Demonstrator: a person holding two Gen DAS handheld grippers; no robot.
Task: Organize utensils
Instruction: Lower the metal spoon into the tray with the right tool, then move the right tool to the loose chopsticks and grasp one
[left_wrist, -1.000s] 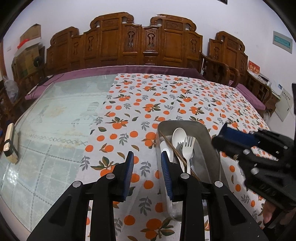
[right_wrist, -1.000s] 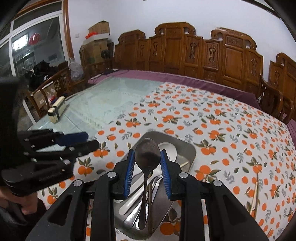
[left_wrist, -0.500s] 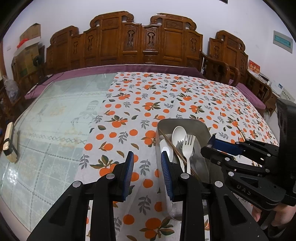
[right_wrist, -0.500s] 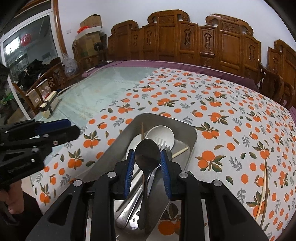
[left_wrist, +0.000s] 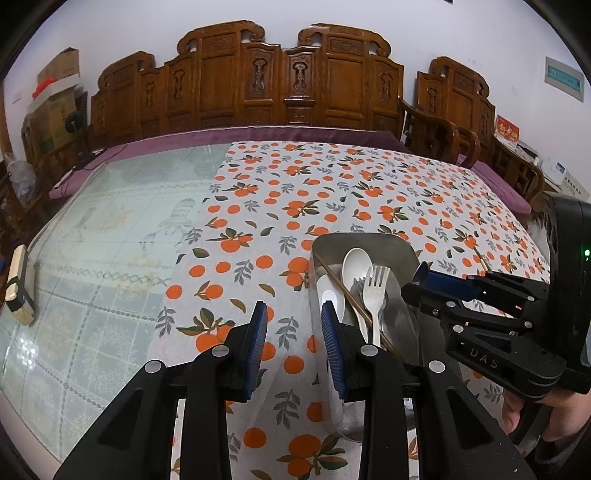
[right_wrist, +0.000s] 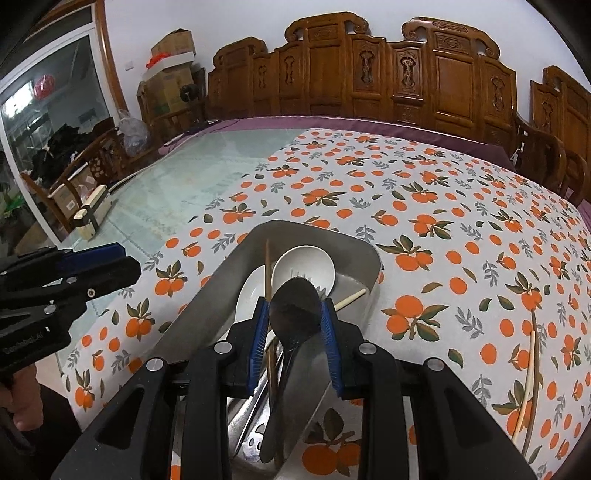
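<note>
Two grippers are over the surface (left_wrist: 110, 258), which carries a cloth with an orange-fruit print (right_wrist: 461, 229) on its right part. The right gripper (right_wrist: 294, 314) grasps a dark metal spoon (right_wrist: 293, 308): the blue pads press on both sides of its bowl, and the handle hangs down toward the camera. This gripper is low over the metal tray (right_wrist: 207, 299), and the spoon bowl stands above the things that lie in the tray. Inside the tray there is a white spoon (right_wrist: 304, 264) at the far end, a second white spoon (right_wrist: 249, 291) just beside it on the left, a white fork (left_wrist: 376, 291) and a thin brown chopstick (right_wrist: 266, 266) that crosses them. A pale chopstick end (right_wrist: 351, 297) comes out near the right wall of the tray. On the cloth, well apart from the tray to the right, a pair of chopsticks (right_wrist: 530, 376) lies loose. The left gripper (left_wrist: 293, 332) is released: its pads stand apart with only the cloth showing between them, and it hangs just beside the left wall of the tray without touching it. At the left edge of the surface lies a small pale box with a black band (left_wrist: 18, 284). Carved wooden chairs (left_wrist: 280, 77) stand behind the surface.
</note>
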